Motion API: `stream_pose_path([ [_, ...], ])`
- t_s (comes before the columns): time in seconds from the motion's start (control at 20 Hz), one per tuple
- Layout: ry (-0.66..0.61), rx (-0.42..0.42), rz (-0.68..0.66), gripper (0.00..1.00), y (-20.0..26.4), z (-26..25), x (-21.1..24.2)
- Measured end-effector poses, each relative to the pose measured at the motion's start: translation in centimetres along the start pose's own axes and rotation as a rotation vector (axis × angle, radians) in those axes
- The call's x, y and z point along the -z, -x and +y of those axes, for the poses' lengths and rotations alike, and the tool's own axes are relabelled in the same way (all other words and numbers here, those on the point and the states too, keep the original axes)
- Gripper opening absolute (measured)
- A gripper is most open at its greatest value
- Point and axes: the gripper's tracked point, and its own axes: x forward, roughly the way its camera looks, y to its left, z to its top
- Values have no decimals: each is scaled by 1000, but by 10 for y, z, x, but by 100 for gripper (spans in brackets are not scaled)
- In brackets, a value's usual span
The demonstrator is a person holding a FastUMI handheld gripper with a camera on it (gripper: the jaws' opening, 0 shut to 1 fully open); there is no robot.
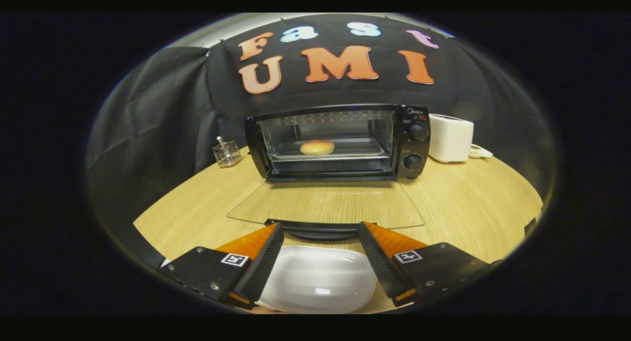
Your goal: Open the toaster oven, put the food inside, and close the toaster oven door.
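Step in hand: from where I stand the food is already in and only the closing is left, going by how things lie.
Toaster oven: one, black, at the back of the worktop, with two knobs stacked on its panel beside the cavity.
Door: one glass door, dropped flat toward the claw, its dark handle just ahead of the fingertips.
Food: one round golden bun, sitting on the tray inside the oven cavity, well beyond the fingers.
Claw: fingers spread apart, clamped on nothing, poised low over the worktop just short of the door handle.
White dish: one, empty, lying between and under the two fingers.
Next move: I'd judge it calls for getting under or onto the handle and swinging the door up until it shuts, taking care not to slip off the glass.
Other things: one white appliance right beside the oven; one small wire holder on its other side.
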Motion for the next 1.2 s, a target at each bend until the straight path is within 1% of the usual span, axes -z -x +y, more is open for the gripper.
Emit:
stream_pose_path([
  [0.2,-1,72,37,90,-7,-11,13],
  [0.55,-29,126,68,90,-15,-11,13],
  [0.8,-23,141,12,89,-7,-8,-8],
  [1.05,58,168,-32,89,-2,-6,-22],
  [1.2,48,171,-58,90,-1,-5,-32],
])
